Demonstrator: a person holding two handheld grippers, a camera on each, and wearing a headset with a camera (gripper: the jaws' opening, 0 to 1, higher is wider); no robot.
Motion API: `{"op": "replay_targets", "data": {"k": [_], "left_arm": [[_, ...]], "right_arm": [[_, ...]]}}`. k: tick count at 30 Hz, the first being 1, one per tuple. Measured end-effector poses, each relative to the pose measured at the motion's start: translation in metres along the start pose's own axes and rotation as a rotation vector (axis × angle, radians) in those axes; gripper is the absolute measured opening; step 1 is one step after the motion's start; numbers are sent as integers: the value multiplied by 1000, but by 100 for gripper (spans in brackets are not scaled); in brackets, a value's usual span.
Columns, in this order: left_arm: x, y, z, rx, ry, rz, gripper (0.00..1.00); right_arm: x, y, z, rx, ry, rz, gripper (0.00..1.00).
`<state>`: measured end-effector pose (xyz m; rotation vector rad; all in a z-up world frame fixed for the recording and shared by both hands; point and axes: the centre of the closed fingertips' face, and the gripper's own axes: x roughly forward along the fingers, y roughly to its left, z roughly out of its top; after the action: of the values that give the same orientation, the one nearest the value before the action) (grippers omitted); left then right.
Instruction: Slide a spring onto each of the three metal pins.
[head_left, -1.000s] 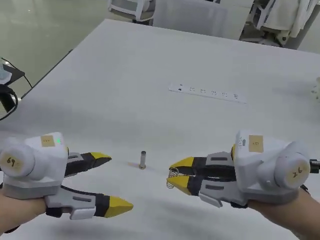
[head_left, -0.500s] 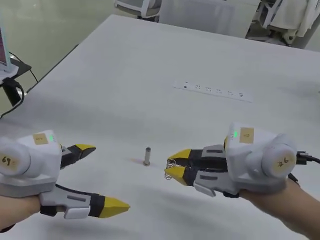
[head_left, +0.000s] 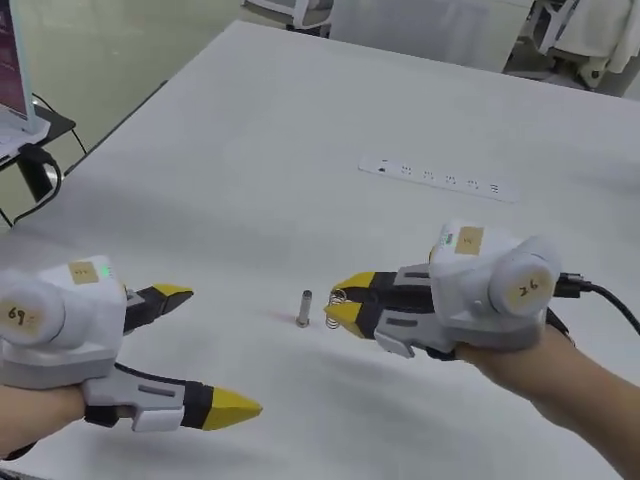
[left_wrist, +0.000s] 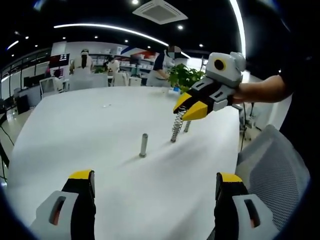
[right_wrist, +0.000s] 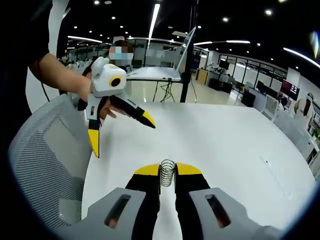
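Right tool (head_left: 334, 304): jaws pressed nearly together, pinching a spring (head_left: 332, 321) by its coils near the yellow tips. In the right gripper view the spring stands upright in the narrow gap between the two tips. In the left gripper view it hangs down from the tips with its lower end at or just above the surface (head_left: 250, 150); contact cannot be confirmed.

Left tool (head_left: 216, 350): jaws spread wide, holding nothing and touching nothing. It sits at the near left of the surface, tips pointing toward the middle, well apart from the right tool.

Task item: one metal pin (head_left: 304, 308) stands upright on the surface between the two tools, nearer the right one. The spring is just beside the pin on the right tool's side, not over it; the pin's shaft is bare. In the left gripper view the pin sits ahead of that tool's open jaws, centred between them.

Surroundings: a white power strip (head_left: 437, 181) lies flat farther back, well apart from the pin. The surface around the pin is bare white on every side. Its left edge runs diagonally away at the upper left of the head view, far from the work. A mesh-backed chair (right_wrist: 45, 165) stands at the near side, beside the left tool in the right gripper view.
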<state>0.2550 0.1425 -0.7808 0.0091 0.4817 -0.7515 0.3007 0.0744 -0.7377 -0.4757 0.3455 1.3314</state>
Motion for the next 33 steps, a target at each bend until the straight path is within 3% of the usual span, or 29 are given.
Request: {"op": "replay_targets", "data": {"k": [8, 17, 33], "left_arm": [[0, 0, -2, -9, -7, 0, 98], [1, 3, -1, -17, -20, 3, 98], [1, 6, -1, -27, -25, 7, 98]], "right_arm": [[14, -19, 7, 57, -8, -32, 8], [32, -31, 10, 94, -17, -51, 8], [43, -39, 1, 139, -3, -57, 8]]}}
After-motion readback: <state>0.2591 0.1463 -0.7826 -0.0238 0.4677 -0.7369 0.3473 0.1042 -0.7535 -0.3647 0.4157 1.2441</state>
